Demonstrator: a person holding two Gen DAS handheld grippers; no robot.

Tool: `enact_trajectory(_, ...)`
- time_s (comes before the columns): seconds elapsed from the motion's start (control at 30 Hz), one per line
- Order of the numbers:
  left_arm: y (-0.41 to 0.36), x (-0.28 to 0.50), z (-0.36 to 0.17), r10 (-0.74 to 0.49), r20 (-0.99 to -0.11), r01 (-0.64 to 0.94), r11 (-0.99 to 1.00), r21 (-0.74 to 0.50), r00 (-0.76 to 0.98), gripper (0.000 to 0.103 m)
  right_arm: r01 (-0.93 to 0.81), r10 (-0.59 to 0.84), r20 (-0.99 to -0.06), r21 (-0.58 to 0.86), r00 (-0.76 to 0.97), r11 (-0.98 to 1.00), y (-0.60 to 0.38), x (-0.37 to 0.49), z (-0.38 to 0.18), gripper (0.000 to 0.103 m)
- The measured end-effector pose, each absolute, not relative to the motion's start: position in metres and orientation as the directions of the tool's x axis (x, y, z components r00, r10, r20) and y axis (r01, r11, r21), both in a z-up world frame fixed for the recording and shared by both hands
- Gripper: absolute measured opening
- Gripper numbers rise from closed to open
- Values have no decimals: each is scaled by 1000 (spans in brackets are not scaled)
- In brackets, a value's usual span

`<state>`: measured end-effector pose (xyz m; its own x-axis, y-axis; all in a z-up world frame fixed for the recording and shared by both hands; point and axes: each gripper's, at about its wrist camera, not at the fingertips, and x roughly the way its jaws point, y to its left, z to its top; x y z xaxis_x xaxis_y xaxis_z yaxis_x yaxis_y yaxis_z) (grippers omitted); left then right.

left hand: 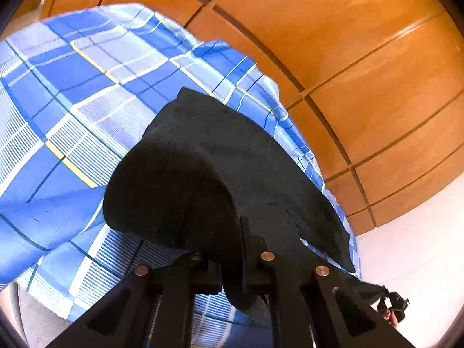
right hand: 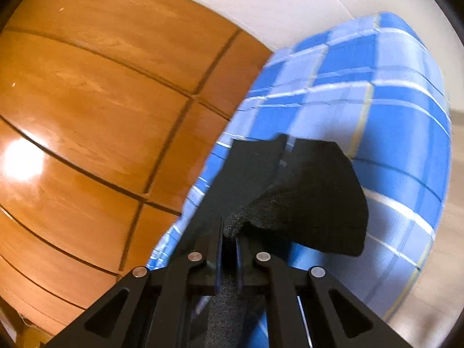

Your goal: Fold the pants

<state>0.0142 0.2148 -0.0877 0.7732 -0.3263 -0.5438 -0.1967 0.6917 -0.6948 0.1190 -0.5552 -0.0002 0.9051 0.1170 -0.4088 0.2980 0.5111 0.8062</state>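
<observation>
The black pants [left hand: 203, 168] hang in a lifted fold above a bed with a blue plaid sheet [left hand: 75, 92]. My left gripper [left hand: 243, 232] is shut on the pants' edge, with cloth draped over and hiding its fingers. My right gripper [right hand: 229, 232] is shut on another part of the black pants [right hand: 313, 197], pinching a bunched edge between its jaws; cloth trails back between the fingers. The right gripper also shows small at the lower right of the left wrist view [left hand: 391, 304], still holding the stretched cloth.
A glossy orange wooden panel wall [left hand: 362, 72] with dark grooves stands behind the bed; it also fills the left of the right wrist view [right hand: 101, 116]. A white wall [right hand: 290, 0] lies beyond. The plaid sheet [right hand: 391, 145] covers the bed's end, with pale floor [right hand: 455, 188] at right.
</observation>
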Motion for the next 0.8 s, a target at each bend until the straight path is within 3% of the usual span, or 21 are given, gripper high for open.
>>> enact_trajectory(0.13,217,8,-99,-322,-573,-243,673,-698,754,8,262,137,-388,803,911,535,-548,138,17,6)
enact_trajectory(0.37,223,1,-116,-353,-588,-311,595,-741,727,8,308,138,-417,822,898,480,-553,139,-10,6)
enact_trajectory(0.8,236,94,-33,-442,-384,-151,476,-866,811,8,252,171,-349,871,921,421,-566,206,31,6)
